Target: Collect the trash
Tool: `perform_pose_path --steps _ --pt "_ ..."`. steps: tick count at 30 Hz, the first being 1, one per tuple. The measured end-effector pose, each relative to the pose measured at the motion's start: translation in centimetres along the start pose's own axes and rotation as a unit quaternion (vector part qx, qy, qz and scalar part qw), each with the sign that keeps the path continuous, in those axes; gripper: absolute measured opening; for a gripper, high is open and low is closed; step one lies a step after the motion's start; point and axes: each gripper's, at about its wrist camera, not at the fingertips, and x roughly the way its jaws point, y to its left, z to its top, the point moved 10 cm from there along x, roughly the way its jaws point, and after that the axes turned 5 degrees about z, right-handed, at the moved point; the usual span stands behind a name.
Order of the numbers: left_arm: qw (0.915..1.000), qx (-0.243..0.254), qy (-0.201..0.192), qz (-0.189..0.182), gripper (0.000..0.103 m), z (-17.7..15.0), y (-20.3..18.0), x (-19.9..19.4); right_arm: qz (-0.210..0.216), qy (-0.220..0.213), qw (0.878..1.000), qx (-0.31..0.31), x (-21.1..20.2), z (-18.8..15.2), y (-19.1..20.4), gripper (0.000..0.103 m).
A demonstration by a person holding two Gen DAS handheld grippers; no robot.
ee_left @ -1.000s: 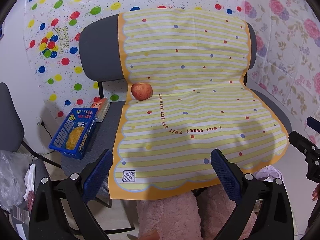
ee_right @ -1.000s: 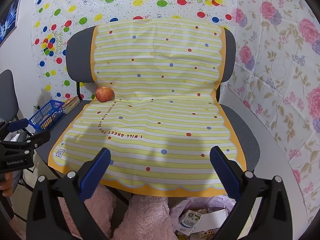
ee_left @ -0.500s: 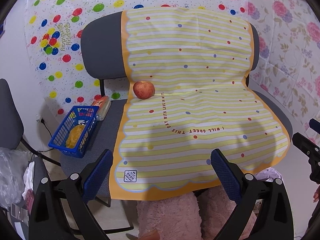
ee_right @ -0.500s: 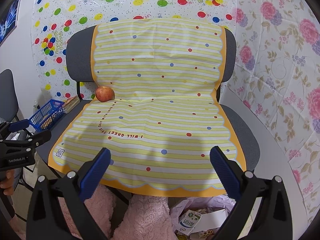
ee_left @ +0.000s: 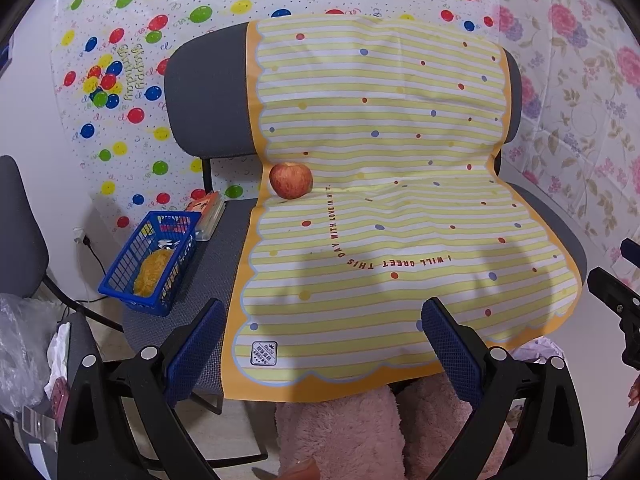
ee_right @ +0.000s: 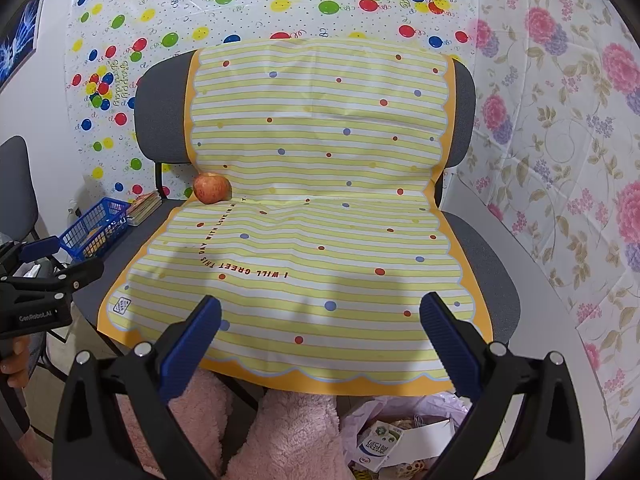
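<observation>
Left hand-held gripper (ee_left: 322, 344): jaws standing wide apart, gripping nothing, hovering over the front edge of the striped mat (ee_left: 392, 216).
Right hand-held gripper (ee_right: 320, 338): jaws likewise spread, touching nothing.
Apple (ee_left: 291, 179): sitting at the mat's left edge, in the seat crease of the chair (ee_left: 204, 96).
Blue basket (ee_left: 154, 260): resting on the seat, left of the mat.
Trash bag (ee_right: 400, 436): lying open below the seat front, holding cartons.

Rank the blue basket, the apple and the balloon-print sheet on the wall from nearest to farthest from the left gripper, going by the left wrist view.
From the left gripper, both jaws open:
1. Blue basket, front left on the chair seat.
2. Apple, farther back, in the crease where seat meets backrest.
3. Balloon-print sheet, on the wall behind the chair.
</observation>
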Motion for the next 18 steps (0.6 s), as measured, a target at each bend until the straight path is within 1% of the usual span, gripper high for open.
perform_pose_path --steps 18 --pt "1.0000 -0.005 0.006 0.006 0.097 -0.30 0.32 0.34 -0.001 0.003 1.000 0.003 0.37 -0.32 -0.23 0.097"
